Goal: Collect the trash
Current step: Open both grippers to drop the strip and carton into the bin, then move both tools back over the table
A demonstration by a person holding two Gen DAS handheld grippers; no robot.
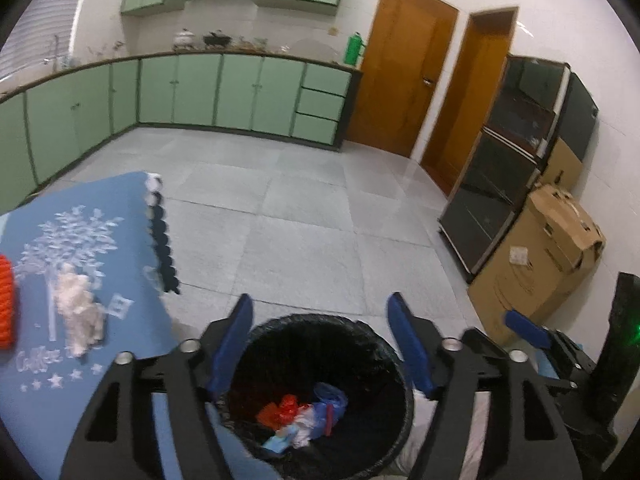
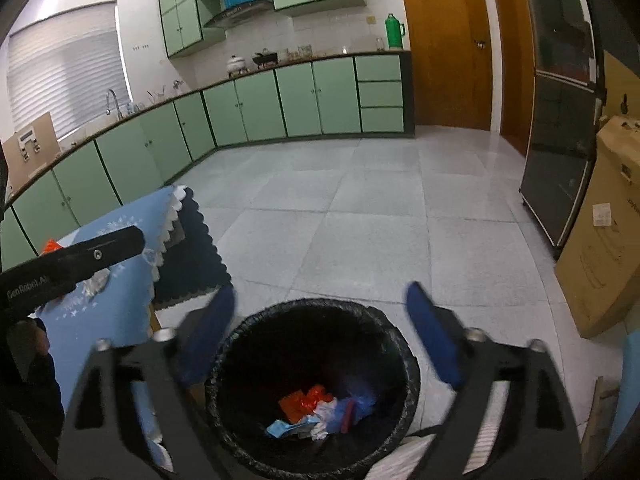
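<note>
A black lined trash bin [image 1: 320, 332] stands on the floor below both grippers; it also shows in the right wrist view [image 2: 312, 312]. Red, blue and white scraps [image 1: 304, 416] lie in its bottom [image 2: 320, 412]. My left gripper [image 1: 320, 320] is open and empty above the bin. My right gripper [image 2: 320, 308] is open and empty above the bin too. A crumpled white paper [image 1: 78, 312] and an orange-red thing [image 1: 6, 300] lie on the blue tablecloth [image 1: 100, 216] to the left. The right gripper's blue finger [image 1: 528, 330] shows at right in the left wrist view.
The table with the blue cloth [image 2: 104, 320] stands left of the bin. Cardboard boxes [image 1: 540, 264] and a dark glass cabinet [image 1: 508, 160] line the right wall. Green kitchen cabinets [image 1: 240, 92] run along the back. The left gripper's black body [image 2: 72, 264] crosses the left side.
</note>
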